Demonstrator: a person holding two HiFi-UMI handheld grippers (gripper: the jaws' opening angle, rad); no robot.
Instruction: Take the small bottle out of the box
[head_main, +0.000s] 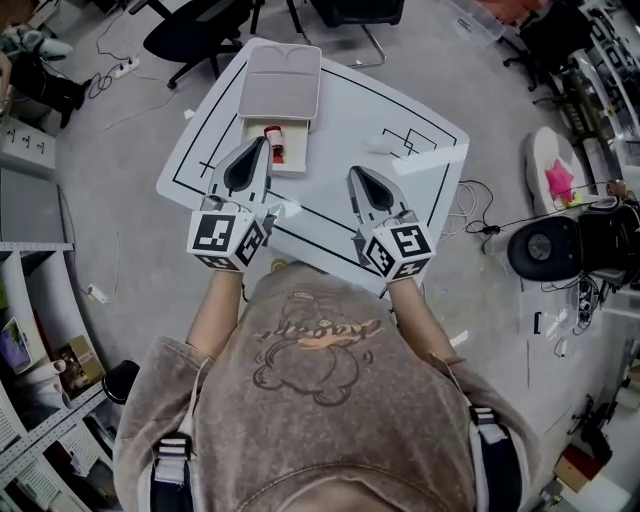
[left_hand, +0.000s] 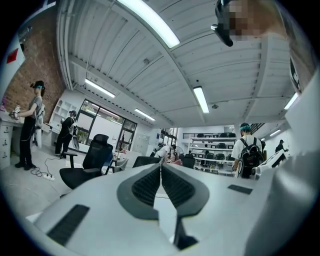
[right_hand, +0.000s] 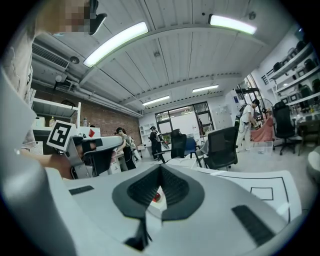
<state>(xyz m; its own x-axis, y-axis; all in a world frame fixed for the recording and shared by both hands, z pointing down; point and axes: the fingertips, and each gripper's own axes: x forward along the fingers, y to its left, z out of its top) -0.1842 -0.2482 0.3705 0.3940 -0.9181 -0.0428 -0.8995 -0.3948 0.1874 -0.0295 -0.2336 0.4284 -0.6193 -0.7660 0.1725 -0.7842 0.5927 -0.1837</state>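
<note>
the white table (head_main: 420, 190) is filling the middle of the head view, and the box (head_main: 295, 152) is sitting in its upper centre with the lid (head_main: 281, 82) folded back toward the top of the frame. that is leaving the tray open from above, likely so a claw can reach straight in.

the left gripper (head_main: 264, 143) is hovering at centre left, its tip just over the near left edge of the box, jaws pressed together with nothing between them. the right gripper (head_main: 353, 175) is waiting right of centre over bare table, well apart from the box, also clamped together and empty. only a red speck of the box contents is peeking through past its pads in its own view. it looks like the left one is lining up for the reach while the right is keeping clear, and those 2 jaws will need to spread first.

the small bottle (head_main: 272, 143) is lying flat in the left part of the tray, not yet lifted. its long axis is running roughly top to bottom of the frame, red showing along it. which end is the cap is too small to tell.
</note>
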